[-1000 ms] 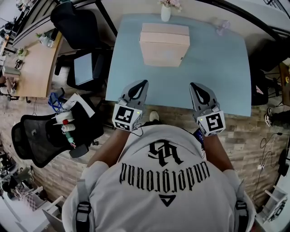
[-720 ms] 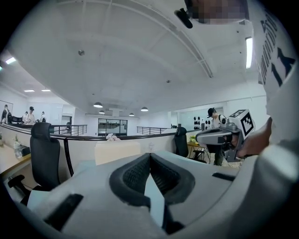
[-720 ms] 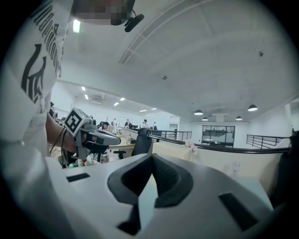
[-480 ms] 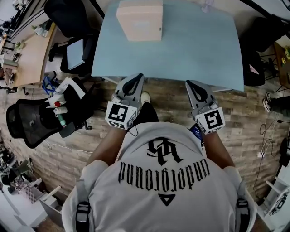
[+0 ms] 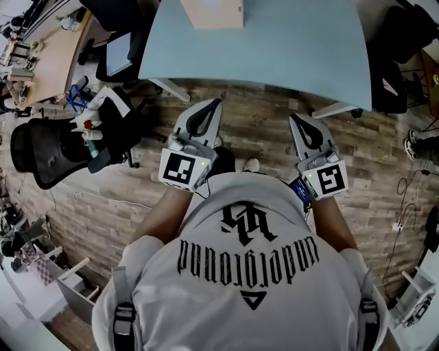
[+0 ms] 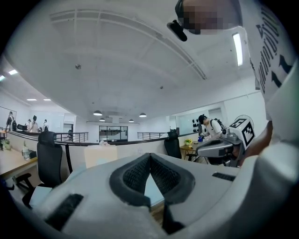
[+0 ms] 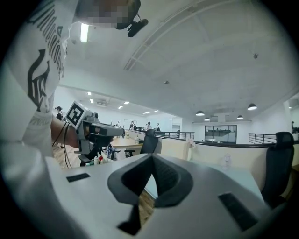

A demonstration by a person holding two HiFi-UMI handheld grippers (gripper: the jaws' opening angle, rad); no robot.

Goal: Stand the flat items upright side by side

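Observation:
A beige cardboard box (image 5: 211, 12) stands on the light blue table (image 5: 295, 48) at the top edge of the head view; no flat items show. Both grippers hang over the wooden floor, short of the table's near edge. My left gripper (image 5: 217, 104) is shut with nothing in it, its tips pointing at the table. My right gripper (image 5: 293, 118) is likewise shut and empty. In the left gripper view the closed jaws (image 6: 149, 155) point at the box (image 6: 100, 156) beyond them. The right gripper view shows its closed jaws (image 7: 152, 156) before the table (image 7: 233, 179).
A black office chair (image 5: 55, 151) loaded with bottles and papers stands at the left. A wooden desk (image 5: 41, 68) and a dark chair with a grey-blue pad (image 5: 116, 55) lie beyond it. White table legs (image 5: 168, 89) reach onto the floor. A dark bag (image 5: 405, 27) sits at the right.
The table and box have slid toward the top of the head view as the person backed away. Both grippers, earlier over the table's near edge, are over the floor, still shut.

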